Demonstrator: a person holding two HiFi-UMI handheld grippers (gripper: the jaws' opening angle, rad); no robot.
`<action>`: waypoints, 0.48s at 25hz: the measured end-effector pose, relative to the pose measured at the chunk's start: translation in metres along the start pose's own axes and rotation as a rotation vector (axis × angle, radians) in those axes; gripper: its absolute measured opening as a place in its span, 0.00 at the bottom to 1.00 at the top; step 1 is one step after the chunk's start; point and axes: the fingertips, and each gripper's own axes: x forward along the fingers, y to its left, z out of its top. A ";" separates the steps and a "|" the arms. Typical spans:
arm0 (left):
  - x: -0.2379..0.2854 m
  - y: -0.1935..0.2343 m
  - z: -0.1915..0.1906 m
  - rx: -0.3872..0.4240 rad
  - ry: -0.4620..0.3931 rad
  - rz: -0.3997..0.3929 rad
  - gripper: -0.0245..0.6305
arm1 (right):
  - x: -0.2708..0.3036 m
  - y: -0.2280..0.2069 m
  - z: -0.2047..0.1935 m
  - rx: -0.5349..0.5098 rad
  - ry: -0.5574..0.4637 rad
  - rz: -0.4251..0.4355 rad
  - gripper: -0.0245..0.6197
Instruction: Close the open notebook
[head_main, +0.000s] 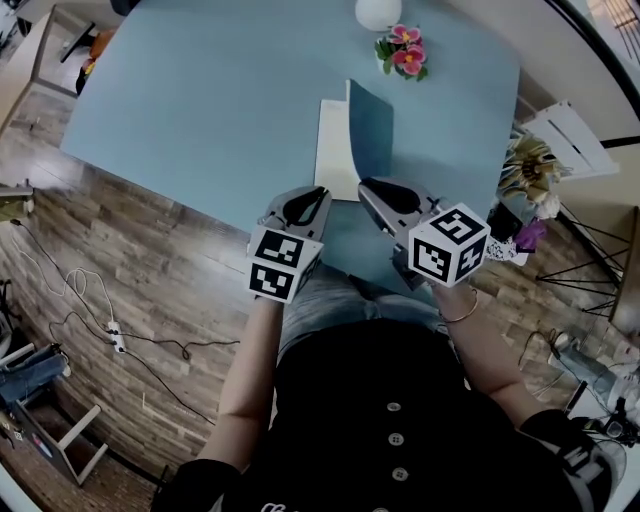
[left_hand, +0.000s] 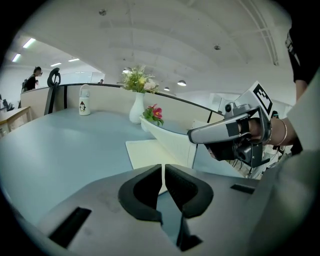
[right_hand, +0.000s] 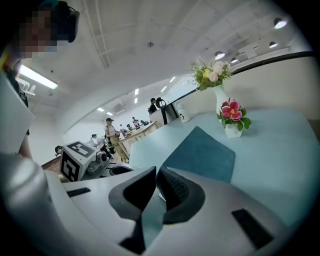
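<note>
Head view: notebook (head_main: 335, 150) mid counter (head_main: 200, 100), teal cover (head_main: 372, 125) stood up approx half-shut, pages flat to its left. Left gripper (head_main: 316, 195) and right gripper (head_main: 366, 186) at its near edge.
Left gripper view: jaws together, empty, parked by the pages.
Right gripper view: jaws together, nothing pinched. Prob tipping the cover over w/ its tip, no grip needed.

In the head view, both grippers are held side by side ahead of the torso. The left gripper (head_main: 318, 195) is angled toward one o'clock and the right gripper (head_main: 368, 188) toward ten o'clock, so the tips nearly meet. Both pairs of jaws are brought together with nothing gripped. The left forearm (head_main: 250, 370) is extended from seven o'clock and the right forearm (head_main: 490, 350) from five o'clock.
</note>
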 end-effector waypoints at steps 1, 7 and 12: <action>0.000 0.001 -0.002 -0.010 0.002 -0.001 0.08 | 0.003 0.001 -0.001 -0.003 0.007 0.001 0.09; 0.000 0.004 -0.013 -0.076 -0.008 -0.001 0.08 | 0.017 0.005 -0.007 0.000 0.041 0.017 0.09; -0.001 0.016 -0.017 -0.108 -0.008 0.015 0.08 | 0.031 0.004 -0.012 0.012 0.072 0.027 0.09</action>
